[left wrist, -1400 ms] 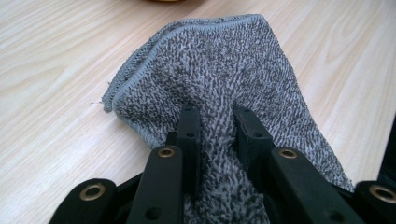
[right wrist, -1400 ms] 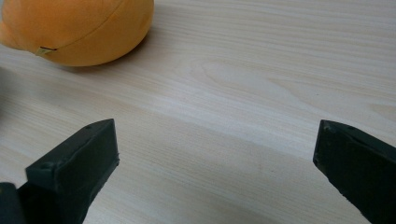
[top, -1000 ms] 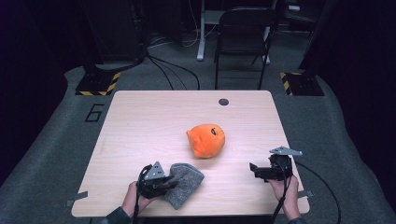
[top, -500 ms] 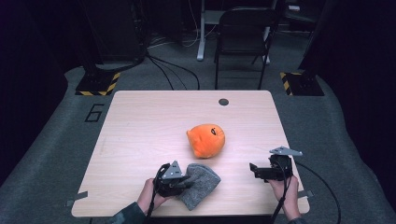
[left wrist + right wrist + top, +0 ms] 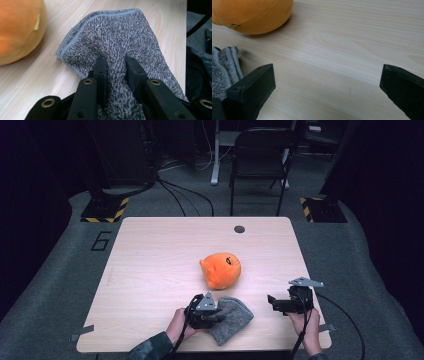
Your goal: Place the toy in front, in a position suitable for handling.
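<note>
A grey knitted cloth (image 5: 235,319) lies crumpled near the front edge of the wooden table (image 5: 150,265). My left gripper (image 5: 219,316) is shut on it, and in the left gripper view a fold of the cloth (image 5: 117,32) is pinched between the two black jaws of that gripper (image 5: 116,62). Just behind the cloth sits an orange plush toy (image 5: 221,270), which also fills the top left corner as a round orange plush (image 5: 17,30). At the front right, my right gripper (image 5: 273,303) is open and points left toward the cloth. Bare wood lies between the wide-apart jaws of this gripper (image 5: 327,72), with the orange plush (image 5: 249,12) and the cloth's edge (image 5: 224,67) beyond.
A small dark round grommet (image 5: 239,229) is set near the table's far edge. A black chair (image 5: 260,155) stands behind the table, and yellow-black striped bases (image 5: 105,210) rest on the grey floor. Cables trail from both grippers over the front edge.
My left gripper has slid to the right along the table's front edge, dragging the grey cloth with it toward the right gripper. The right gripper and the orange plush have stayed put.
</note>
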{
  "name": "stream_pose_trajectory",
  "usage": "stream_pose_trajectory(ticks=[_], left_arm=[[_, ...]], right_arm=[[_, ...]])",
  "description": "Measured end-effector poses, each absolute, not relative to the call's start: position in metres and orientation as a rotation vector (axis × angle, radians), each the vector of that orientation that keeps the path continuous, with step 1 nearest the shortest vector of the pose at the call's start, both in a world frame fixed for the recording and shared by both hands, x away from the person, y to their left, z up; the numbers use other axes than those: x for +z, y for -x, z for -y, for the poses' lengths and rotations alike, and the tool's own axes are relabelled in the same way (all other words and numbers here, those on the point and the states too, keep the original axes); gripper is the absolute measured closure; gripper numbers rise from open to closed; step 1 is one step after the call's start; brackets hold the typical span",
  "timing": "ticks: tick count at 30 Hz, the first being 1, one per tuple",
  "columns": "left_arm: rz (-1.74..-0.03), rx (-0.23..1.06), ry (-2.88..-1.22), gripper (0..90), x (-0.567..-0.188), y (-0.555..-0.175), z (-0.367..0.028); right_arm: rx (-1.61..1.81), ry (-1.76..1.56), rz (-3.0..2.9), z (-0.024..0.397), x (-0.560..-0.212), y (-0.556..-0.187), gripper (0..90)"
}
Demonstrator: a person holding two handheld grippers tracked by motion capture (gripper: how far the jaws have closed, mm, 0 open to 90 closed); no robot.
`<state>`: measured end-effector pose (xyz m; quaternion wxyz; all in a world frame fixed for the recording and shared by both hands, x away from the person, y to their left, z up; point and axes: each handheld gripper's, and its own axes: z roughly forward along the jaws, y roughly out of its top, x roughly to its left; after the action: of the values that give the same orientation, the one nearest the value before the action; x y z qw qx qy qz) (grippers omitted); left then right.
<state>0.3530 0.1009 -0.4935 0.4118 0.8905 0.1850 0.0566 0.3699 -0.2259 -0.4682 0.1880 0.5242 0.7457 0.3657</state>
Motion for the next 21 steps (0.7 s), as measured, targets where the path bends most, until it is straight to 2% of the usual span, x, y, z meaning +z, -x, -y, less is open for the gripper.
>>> stream_pose_trajectory(ticks=[6, 11, 16, 17, 18, 19, 20, 21], left_arm=[[-0.448, 0.165, -2.281, 71.6, -0.503, -0.359, -0.074], [-0.417, 0.182, -2.347, 67.0, -0.511, -0.363, -0.063], [-0.421, 0.171, -2.354, 40.7, -0.510, -0.364, -0.066], [-0.418, 0.171, -2.363, 40.7, -0.508, -0.364, -0.068], [-0.424, 0.176, -2.363, 31.4, -0.508, -0.363, -0.068], [-0.426, 0.174, -2.369, 31.4, -0.506, -0.362, -0.070], [-0.436, 0.177, -2.361, 25.4, -0.504, -0.361, -0.075], [-0.445, 0.173, -2.352, 23.7, -0.501, -0.361, -0.080]], right_arm=[[1.025, -1.480, -2.098, 0.226, -0.469, -0.370, 0.0], [1.020, -1.486, -2.098, 0.226, -0.471, -0.370, 0.0], [1.008, -1.482, -2.112, 0.225, -0.474, -0.370, 0.0], [1.011, -1.482, -2.111, 0.225, -0.473, -0.370, 0.0], [1.016, -1.481, -2.106, 0.226, -0.472, -0.369, 0.0], [1.016, -1.481, -2.106, 0.226, -0.472, -0.369, 0.0], [1.024, -1.475, -2.100, 0.227, -0.471, -0.368, 0.0], [1.022, -1.475, -2.099, 0.227, -0.470, -0.367, 0.0]])
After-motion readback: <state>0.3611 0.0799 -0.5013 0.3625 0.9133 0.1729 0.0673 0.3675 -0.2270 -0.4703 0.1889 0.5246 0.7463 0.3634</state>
